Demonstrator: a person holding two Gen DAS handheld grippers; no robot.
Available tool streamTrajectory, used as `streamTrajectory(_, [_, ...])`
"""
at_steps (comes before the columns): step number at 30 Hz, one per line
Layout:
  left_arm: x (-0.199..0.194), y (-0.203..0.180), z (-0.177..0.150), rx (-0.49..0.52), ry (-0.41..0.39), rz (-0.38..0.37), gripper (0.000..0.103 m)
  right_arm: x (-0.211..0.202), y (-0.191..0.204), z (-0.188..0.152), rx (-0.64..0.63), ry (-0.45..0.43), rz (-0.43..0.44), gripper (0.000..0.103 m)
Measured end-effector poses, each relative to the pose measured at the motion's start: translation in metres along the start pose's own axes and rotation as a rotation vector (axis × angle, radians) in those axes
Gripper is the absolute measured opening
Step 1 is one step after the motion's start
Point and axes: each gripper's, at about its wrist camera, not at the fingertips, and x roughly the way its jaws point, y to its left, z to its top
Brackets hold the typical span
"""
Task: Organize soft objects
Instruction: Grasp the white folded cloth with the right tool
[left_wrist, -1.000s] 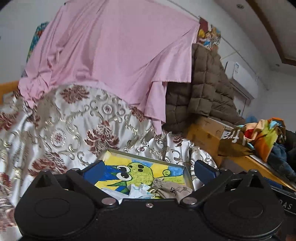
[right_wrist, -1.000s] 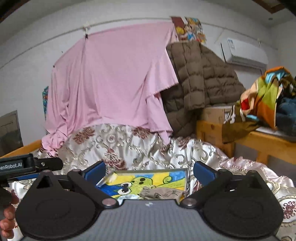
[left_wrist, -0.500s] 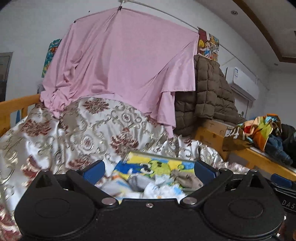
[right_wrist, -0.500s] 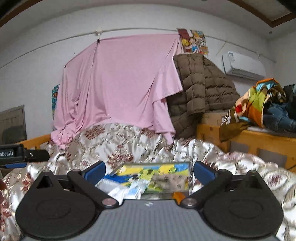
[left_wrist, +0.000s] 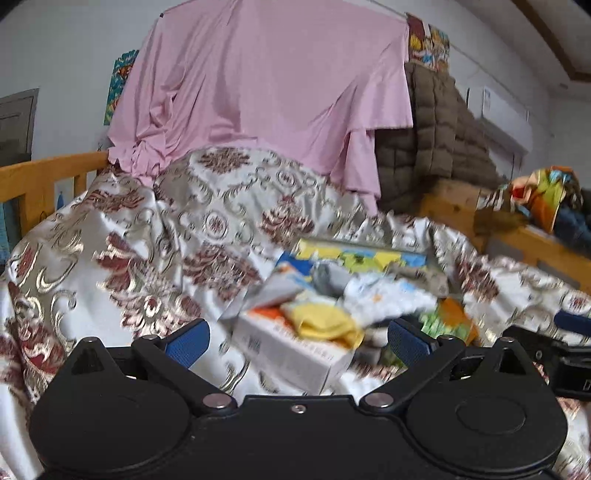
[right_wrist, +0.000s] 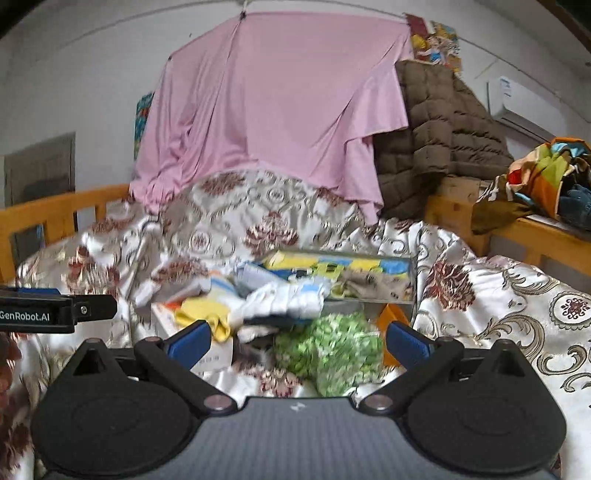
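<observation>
Satin bedding (left_wrist: 122, 258) with a maroon and gold floral pattern covers the surface under both tools, rumpled into folds. Closest to me, my left gripper (left_wrist: 297, 338) has its blue-padded fingers (left_wrist: 186, 341) spread wide with nothing between them. My right gripper (right_wrist: 297, 338) is just as wide apart and also empty, and the body of the left tool shows at the left edge of the right wrist view.

Just past the left fingertips sits a white carton (left_wrist: 291, 347), tilted, with a yellow cloth (left_wrist: 325, 325) lying on its top. Straight ahead of the right fingertips lies a green patterned bundle (right_wrist: 332, 350), resting on the bedding; an orange piece (right_wrist: 395, 317) peeks out just beside it on the right. Behind these is a heap of white and pale blue cloths (right_wrist: 288, 299), blurred, so I cannot tell the pieces apart. Next comes a flat box with a yellow, blue and green cartoon print (right_wrist: 343, 273), with a beige item lying in it.

Farther back, a pink sheet (right_wrist: 273, 107) hangs down over the head of the bed, and a brown quilted jacket (right_wrist: 443, 133) hangs beside it on the right. A wooden rail (left_wrist: 48, 177) runs along the left. On the right, a wooden shelf (right_wrist: 546, 236) carries a pile of colourful clothes (right_wrist: 543, 173), and an air conditioner (right_wrist: 517, 107) is mounted on the wall above.
</observation>
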Motion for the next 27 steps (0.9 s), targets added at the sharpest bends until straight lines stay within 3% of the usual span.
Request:
streamTrajectory(14, [0.012,0.002,-0.018,0.028,0.075,0.033,0.102,0.019,0.005,-0.009,-0.010,0.075,0.045,0.103])
streamTrajectory(27, [0.018,0.005,-0.020,0.017,0.092,0.073,0.102,0.027,0.013,-0.008,-0.030,0.069,0.077,0.103])
